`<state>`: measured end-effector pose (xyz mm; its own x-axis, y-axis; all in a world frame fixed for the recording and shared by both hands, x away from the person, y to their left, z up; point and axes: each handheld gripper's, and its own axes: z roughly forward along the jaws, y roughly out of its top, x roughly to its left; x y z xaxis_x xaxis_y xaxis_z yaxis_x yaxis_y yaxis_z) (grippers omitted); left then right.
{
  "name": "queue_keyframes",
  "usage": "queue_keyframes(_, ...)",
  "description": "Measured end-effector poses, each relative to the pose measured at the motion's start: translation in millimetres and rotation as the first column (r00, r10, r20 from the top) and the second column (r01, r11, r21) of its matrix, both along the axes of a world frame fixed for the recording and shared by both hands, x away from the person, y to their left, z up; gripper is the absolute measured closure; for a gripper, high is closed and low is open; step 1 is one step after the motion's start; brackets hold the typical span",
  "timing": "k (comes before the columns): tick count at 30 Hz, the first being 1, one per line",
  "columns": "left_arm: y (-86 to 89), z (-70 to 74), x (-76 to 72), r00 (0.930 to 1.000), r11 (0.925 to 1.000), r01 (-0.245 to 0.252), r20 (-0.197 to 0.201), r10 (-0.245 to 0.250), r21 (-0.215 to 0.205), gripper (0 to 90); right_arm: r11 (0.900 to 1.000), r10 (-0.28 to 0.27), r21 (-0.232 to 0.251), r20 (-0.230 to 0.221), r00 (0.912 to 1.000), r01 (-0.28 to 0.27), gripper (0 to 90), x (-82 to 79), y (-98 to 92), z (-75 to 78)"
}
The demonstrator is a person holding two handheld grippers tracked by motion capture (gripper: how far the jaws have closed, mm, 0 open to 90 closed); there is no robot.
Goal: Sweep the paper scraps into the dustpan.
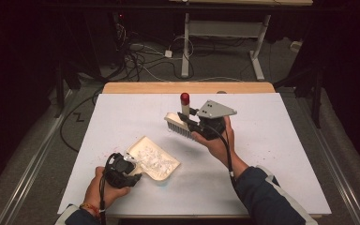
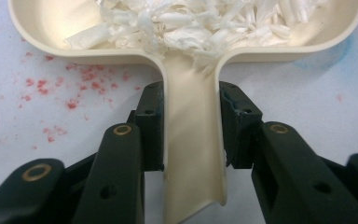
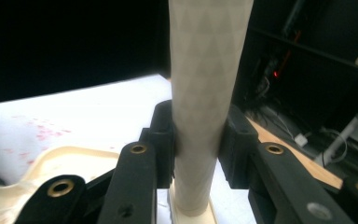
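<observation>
Shredded white paper scraps (image 1: 153, 158) lie heaped in the cream plastic dustpan (image 1: 165, 171), which sits flat on the white table sheet (image 1: 272, 154) just ahead of my left gripper (image 1: 132, 174). That gripper's jaws are pinched on the dustpan's channel-shaped handle (image 2: 192, 154), one pad pressed to each side wall. Faint red specks (image 2: 42, 88) dot the sheet to the left of those jaws. My right gripper (image 1: 192, 123) is raised above the sheet, well apart from the dustpan and beyond it, its jaws clamped on the pale textured handle (image 3: 205, 93) of a cream hand brush (image 1: 179, 125). The brush's bristles hang below my jaws and a red cap (image 1: 184, 98) tops the handle above them.
</observation>
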<state>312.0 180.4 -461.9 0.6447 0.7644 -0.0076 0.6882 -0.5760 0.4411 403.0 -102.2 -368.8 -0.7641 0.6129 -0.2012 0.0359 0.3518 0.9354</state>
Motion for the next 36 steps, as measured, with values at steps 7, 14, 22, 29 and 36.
queue_keyframes(7, -1.3, -1.2, 1.2, 0.9999, 0.9999, -0.011, -0.001, 0.011, -0.001, 63.1, 0.996, -0.080, -0.047, 0.011, 0.9968, 0.080, 70.5, 29.0, 12.6, -21.5)
queue_keyframes(14, -0.8, -0.4, 5.4, 0.9999, 0.9999, -0.013, -0.001, 0.013, -0.003, 63.2, 0.997, -0.028, -0.074, -0.021, 0.9994, 0.026, 70.3, 29.0, 28.4, -32.0)
queue_keyframes(22, -0.8, -1.3, 10.0, 0.9995, 0.9995, -0.031, -0.002, 0.031, -0.005, 63.2, 0.988, 0.078, -0.130, -0.038, 0.9962, -0.082, 69.8, -1.9, 37.6, -35.0)
queue_keyframes(29, -2.1, -1.3, 13.6, 0.9991, 0.9991, -0.041, -0.004, 0.041, -0.005, 63.2, 0.984, 0.160, -0.062, -0.088, 0.9832, -0.166, 70.2, -32.9, 32.9, -29.8)
queue_keyframes(36, -2.2, -1.8, 12.9, 0.9986, 0.9985, -0.053, 0.002, 0.053, -0.012, 63.1, 0.979, 0.200, -0.015, -0.058, 0.9780, -0.201, 70.5, -53.1, 26.4, -12.4)
